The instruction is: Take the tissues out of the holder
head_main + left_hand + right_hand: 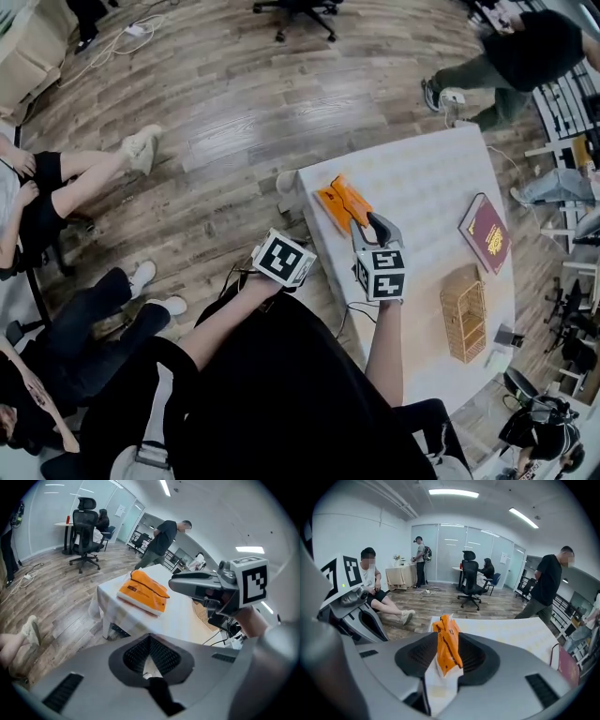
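An orange tissue pack (339, 202) lies flat near the left end of the white table (427, 173). The wicker holder (464, 314) stands far off at the table's near right, and nothing shows inside it. My right gripper (367, 223) reaches to the pack's near end. In the right gripper view the pack (447, 644) sits between the parted jaws of this gripper (445, 670), resting on the table. My left gripper (284, 255) hangs off the table's left edge, its jaws (150, 665) closed together with nothing in them. From there the pack (143, 591) shows under the right gripper (187, 581).
A dark red book (486, 232) lies at the table's far right. Seated people (56, 187) are on the wooden floor side to the left, and a person in black (525, 56) walks beyond the table. An office chair (298, 11) stands at the back.
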A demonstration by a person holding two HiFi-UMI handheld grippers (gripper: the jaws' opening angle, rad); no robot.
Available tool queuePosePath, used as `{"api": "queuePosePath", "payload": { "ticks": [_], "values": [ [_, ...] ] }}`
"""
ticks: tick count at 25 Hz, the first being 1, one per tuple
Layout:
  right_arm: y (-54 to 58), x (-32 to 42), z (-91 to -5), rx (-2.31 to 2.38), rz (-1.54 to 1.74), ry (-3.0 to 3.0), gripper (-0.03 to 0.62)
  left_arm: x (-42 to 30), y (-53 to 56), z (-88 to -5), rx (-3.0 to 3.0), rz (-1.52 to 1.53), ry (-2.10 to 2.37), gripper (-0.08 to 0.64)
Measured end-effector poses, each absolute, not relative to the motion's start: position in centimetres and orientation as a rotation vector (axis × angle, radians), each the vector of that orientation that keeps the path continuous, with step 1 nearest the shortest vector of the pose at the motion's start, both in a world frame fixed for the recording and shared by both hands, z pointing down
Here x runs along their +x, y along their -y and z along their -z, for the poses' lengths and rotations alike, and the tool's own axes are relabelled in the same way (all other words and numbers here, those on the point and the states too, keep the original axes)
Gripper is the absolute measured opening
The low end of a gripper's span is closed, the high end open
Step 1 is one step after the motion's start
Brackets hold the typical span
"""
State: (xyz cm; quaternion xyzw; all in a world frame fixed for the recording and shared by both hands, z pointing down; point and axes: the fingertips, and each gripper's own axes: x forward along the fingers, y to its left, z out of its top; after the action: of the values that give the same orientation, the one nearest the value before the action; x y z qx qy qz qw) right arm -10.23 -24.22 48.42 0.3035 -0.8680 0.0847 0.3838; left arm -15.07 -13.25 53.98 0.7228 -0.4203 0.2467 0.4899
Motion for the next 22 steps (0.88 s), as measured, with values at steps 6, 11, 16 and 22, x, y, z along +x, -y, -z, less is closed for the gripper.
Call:
{"api": "queuePosePath", "payload": {
  "ticks": [6,11,16,22],
  "values": [
    [22.2,-8.5,-47.0,0.813,-0.226,2.266,0.065,-12.7,12.6,-53.6,1.792,-0.627,0.983,0.000],
    [20.7,-6.9,-46.7,0.807,-0.261,2.292,0.030,-10.3,12.7,-53.3,1.831,-0.646,0.974,0.000],
    [18.9,-5.2,-46.7,0.782,-0.305,2.297,0.015,-8.0,12.3,-52.9,1.849,-0.673,0.974,0.000],
    [15.7,-3.1,-47.4,0.720,-0.356,2.296,0.014,-4.8,11.4,-52.6,1.868,-0.683,0.976,0.000]
  ]
}}
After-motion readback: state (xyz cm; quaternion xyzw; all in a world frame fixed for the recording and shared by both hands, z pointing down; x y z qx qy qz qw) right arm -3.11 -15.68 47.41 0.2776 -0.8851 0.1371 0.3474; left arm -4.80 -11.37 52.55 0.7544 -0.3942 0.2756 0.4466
